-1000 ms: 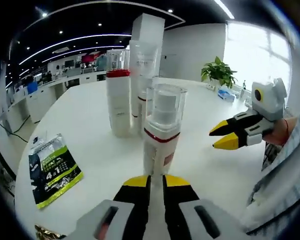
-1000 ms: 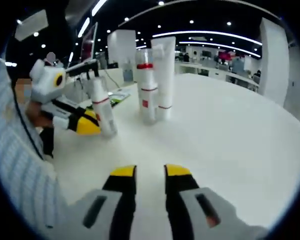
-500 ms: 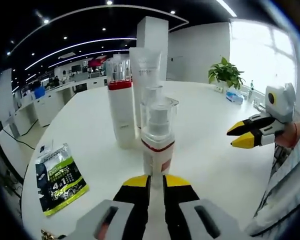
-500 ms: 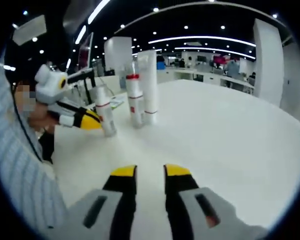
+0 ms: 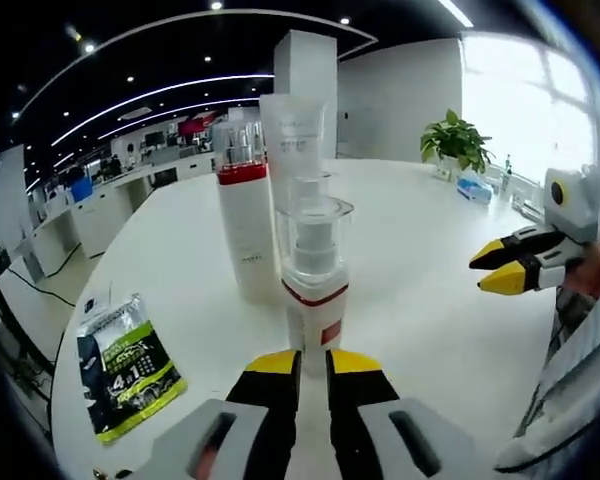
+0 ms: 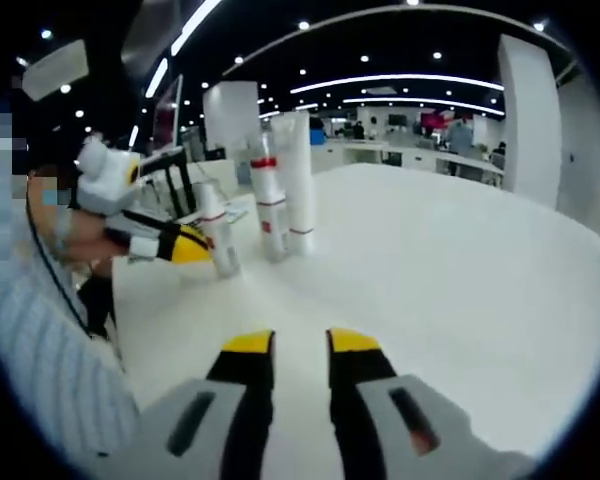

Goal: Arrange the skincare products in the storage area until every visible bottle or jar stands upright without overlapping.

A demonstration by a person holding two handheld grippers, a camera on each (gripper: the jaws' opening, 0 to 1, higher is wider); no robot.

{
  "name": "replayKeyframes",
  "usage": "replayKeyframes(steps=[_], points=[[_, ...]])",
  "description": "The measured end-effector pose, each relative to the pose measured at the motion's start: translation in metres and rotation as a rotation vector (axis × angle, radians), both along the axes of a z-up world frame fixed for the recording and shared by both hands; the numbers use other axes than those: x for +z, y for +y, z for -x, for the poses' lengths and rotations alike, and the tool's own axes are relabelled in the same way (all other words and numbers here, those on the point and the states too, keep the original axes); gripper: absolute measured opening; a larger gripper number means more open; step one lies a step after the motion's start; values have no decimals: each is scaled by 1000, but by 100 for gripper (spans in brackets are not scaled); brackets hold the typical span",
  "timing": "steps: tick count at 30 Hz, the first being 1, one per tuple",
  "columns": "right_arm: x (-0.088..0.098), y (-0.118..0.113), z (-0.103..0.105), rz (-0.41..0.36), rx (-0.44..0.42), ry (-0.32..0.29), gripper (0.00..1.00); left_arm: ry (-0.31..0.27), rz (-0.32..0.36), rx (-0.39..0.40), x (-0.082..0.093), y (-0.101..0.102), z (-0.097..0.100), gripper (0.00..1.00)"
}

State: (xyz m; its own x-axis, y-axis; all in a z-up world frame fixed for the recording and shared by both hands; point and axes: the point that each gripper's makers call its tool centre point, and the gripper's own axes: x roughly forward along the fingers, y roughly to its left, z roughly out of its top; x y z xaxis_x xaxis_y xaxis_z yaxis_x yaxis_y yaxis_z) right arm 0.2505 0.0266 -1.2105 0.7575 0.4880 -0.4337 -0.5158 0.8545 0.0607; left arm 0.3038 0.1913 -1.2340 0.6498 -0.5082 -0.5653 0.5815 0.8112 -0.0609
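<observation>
Left gripper [image 5: 313,362], yellow-tipped, sits low at the foot of the small white pump bottle with a clear cap and red band [image 5: 315,275]; its jaws stand nearly together just short of the base, and whether they pinch it I cannot tell. If it does let go, it should draw straight back so the narrow bottle isn't tipped. That bottle stands upright on the white round table [image 5: 420,300], just in front of a taller white bottle with a red collar [image 5: 244,225] and a white upright tube [image 5: 292,140], all near each other, none leaning. Right gripper [image 6: 300,342] hovers empty, jaws slightly parted, well apart from them. A green-and-black sachet [image 5: 128,362] lies flat nearby.
</observation>
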Motion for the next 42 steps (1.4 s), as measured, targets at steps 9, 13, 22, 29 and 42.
replayKeyframes(steps=[9,13,22,29,42], points=[[-8,-13,-1,16,-19,22,19,-16,-35,-14,2,2,-24,10],[-9,-11,-3,37,0,25,19,-15,-36,-12,1,2,-33,10],[-11,-14,-9,46,9,33,19,-18,-27,8,0,-4,-46,11],[-13,-15,-13,57,21,39,19,-20,-18,24,1,-10,-51,11],[-17,-16,-18,50,39,45,19,-45,-56,-21,1,-15,-57,11]])
